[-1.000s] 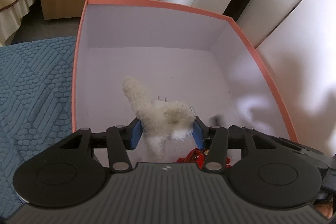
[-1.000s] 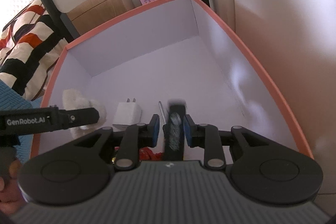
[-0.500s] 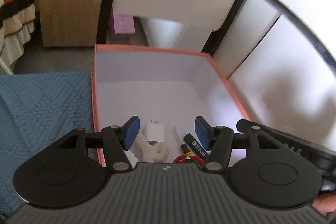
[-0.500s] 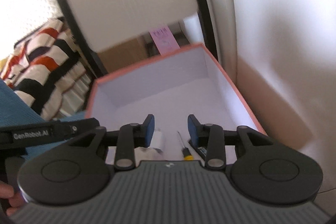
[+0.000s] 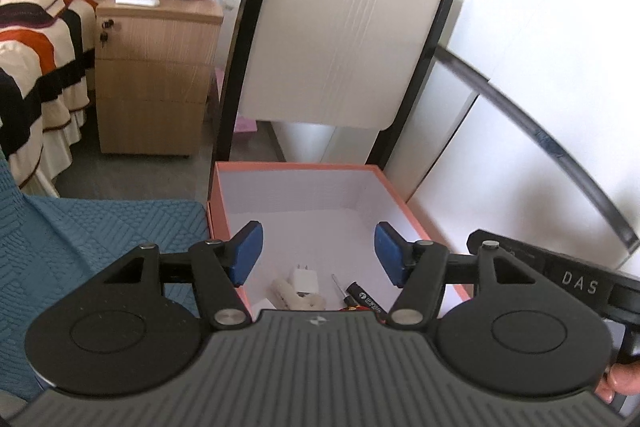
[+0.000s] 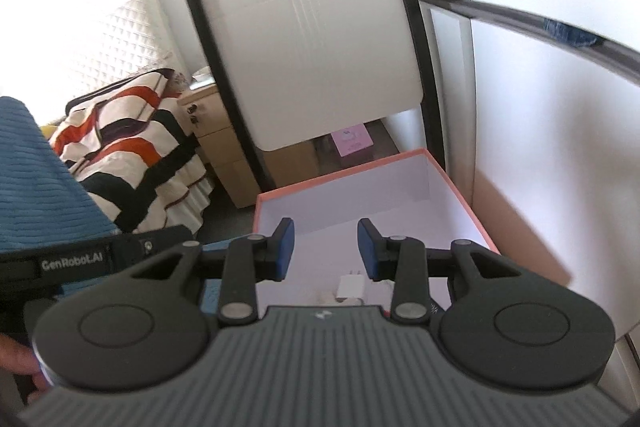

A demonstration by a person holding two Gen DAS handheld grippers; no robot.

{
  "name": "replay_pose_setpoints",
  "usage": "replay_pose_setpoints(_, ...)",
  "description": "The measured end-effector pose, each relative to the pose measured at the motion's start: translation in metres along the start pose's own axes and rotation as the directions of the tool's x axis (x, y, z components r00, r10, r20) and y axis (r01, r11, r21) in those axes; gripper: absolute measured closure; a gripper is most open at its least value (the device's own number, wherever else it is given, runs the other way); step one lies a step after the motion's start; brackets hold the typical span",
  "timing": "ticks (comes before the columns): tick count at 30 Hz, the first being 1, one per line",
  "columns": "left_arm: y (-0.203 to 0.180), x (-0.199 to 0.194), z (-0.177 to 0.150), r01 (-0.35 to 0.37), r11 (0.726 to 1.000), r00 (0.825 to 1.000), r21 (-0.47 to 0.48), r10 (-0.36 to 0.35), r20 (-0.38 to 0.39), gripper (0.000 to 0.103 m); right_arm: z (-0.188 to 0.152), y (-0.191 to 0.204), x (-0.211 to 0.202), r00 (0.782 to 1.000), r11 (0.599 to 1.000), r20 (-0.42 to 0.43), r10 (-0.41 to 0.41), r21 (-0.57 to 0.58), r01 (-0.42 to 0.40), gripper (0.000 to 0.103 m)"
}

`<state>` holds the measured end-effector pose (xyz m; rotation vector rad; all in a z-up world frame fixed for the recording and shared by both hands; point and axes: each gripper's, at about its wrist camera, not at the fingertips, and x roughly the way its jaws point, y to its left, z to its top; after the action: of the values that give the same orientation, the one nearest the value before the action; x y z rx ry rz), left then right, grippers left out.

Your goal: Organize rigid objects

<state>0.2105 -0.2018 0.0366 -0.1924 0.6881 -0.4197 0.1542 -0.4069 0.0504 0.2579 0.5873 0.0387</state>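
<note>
An orange-rimmed white box (image 5: 296, 167) sits on the bed; it also shows in the right wrist view (image 6: 460, 183). At its near end lie a white fluffy toy (image 5: 294, 297), a white charger (image 5: 305, 277), a small screwdriver (image 5: 338, 285) and a black bar-shaped object (image 5: 366, 301). The charger also shows in the right wrist view (image 6: 351, 286). My left gripper (image 5: 316, 253) is open and empty, held above the box's near end. My right gripper (image 6: 325, 251) is open and empty, also above the near end.
A blue textured bedspread (image 5: 100, 239) lies left of the box. A white footboard with black posts (image 5: 340, 39) stands behind it. A wooden nightstand (image 5: 154, 79) and a striped blanket (image 5: 32, 67) are at the far left. A white wall (image 5: 540, 67) runs along the right.
Both grippers opened and let go: the left dropped the fluffy toy, the right dropped the black object. Both then rose and pulled back from the box.
</note>
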Motion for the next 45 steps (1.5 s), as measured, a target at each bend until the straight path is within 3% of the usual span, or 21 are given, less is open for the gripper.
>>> replay_pose_setpoints(8, 0.008, -0.04, -0.006, 0.004, 0.999, 1.0, 0.034, -0.004, 0.011, 0.035, -0.021, 0.023, -0.018, 1.0, 0.999, -0.007, -0.029, -0.041, 0.029, 0.065)
replay_pose_setpoints(17, 0.017, -0.054, -0.027, 0.011, 0.998, 1.0, 0.057, -0.01, -0.022, 0.035, -0.054, 0.028, -0.027, 0.996, 0.998, -0.059, -0.066, -0.015, 0.066, 0.065)
replay_pose_setpoints(21, 0.014, -0.056, -0.04, 0.014, 0.997, 0.999, 0.081, -0.011, -0.032, 0.026, -0.062, 0.03, -0.034, 0.995, 0.997, -0.069, -0.067, -0.03, 0.065, 0.065)
replay_pose_setpoints(22, 0.014, -0.057, -0.043, 0.014, 0.997, 0.999, 0.08, -0.012, -0.032, 0.023, -0.064, 0.031, -0.035, 0.995, 0.997, -0.068, -0.074, -0.042, 0.071, 0.059)
replay_pose_setpoints(24, 0.014, -0.057, -0.048, 0.021, 0.997, 0.999, 0.077, -0.018, -0.038, 0.015, -0.068, 0.029, -0.039, 0.995, 0.997, -0.068, -0.072, -0.027, 0.07, 0.037)
replay_pose_setpoints(25, 0.013, -0.056, -0.051, 0.015, 0.997, 0.999, 0.081, -0.011, -0.042, 0.012, -0.07, 0.027, -0.04, 0.995, 0.998, -0.069, -0.069, -0.012, 0.068, 0.021)
replay_pose_setpoints(26, 0.013, -0.056, -0.053, 0.005, 0.996, 0.999, 0.088, -0.001, -0.046, 0.01, -0.071, 0.025, -0.041, 0.995, 0.997, -0.07, -0.074, -0.002, 0.074, 0.014)
replay_pose_setpoints(31, 0.011, -0.058, -0.061, -0.031, 0.994, 0.998, 0.103, 0.037, -0.059, 0.002, -0.078, 0.02, -0.043, 0.987, 0.991, -0.08, -0.136, 0.0, 0.137, 0.013)
replay_pose_setpoints(45, 0.018, -0.074, -0.071, -0.067, 0.996, 0.996, 0.052, 0.07, -0.053, 0.0, -0.084, 0.023, -0.046, 0.987, 0.991, -0.09, -0.134, -0.034, 0.132, 0.012)
